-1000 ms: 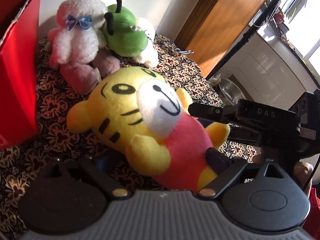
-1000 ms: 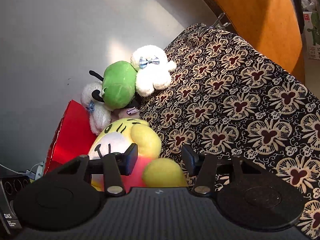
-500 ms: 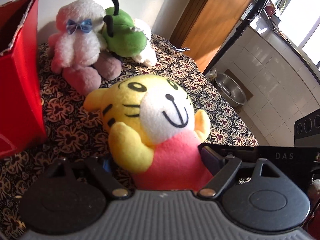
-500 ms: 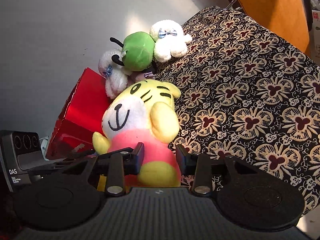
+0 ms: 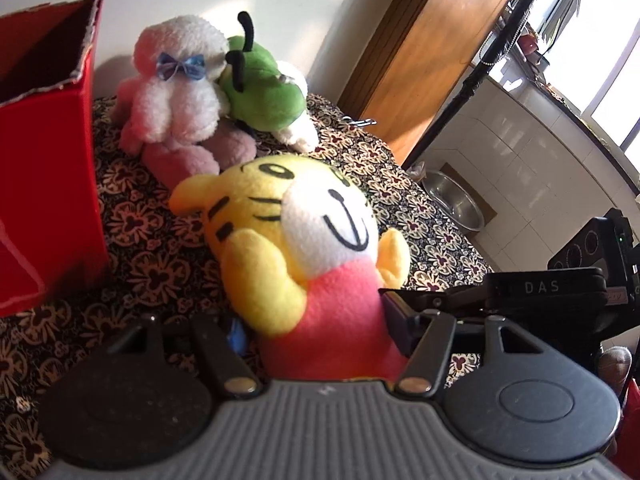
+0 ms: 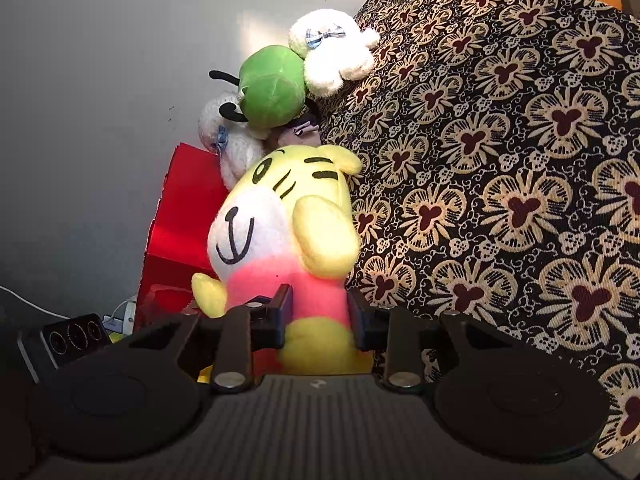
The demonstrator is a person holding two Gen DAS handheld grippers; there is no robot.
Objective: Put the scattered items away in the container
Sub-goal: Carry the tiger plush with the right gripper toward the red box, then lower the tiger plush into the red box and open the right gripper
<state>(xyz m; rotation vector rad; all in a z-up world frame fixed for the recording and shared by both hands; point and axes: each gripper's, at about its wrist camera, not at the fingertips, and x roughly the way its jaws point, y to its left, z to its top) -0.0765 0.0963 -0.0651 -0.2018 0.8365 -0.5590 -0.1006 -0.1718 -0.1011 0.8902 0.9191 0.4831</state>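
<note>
A yellow tiger plush (image 5: pixel 288 220) with a pink body stands upright on the patterned cloth, and both grippers are on it. My left gripper (image 5: pixel 316 328) has its jaws closing, and its pads touch both sides of the pink body. From the other side, my right gripper (image 6: pixel 318 314) is also closing, its pads pressing the tiger plush (image 6: pixel 280 240) at the waist. The open red box (image 5: pixel 44 160) stands just left of the plush. In the right wrist view the red box (image 6: pixel 188 208) is behind it.
A pink-white plush with a blue bow (image 5: pixel 176 92), a green bug plush (image 5: pixel 264 84) and a white plush (image 6: pixel 332 56) are heaped against the wall behind. The flowered tablecloth (image 6: pixel 520 160) spreads to the right. A metal bowl (image 5: pixel 452 200) sits on the floor past the table edge.
The tiger plush went from lying on its back to standing upright. Both pairs of jaws narrowed onto its pink body, and both views drew closer to the red box.
</note>
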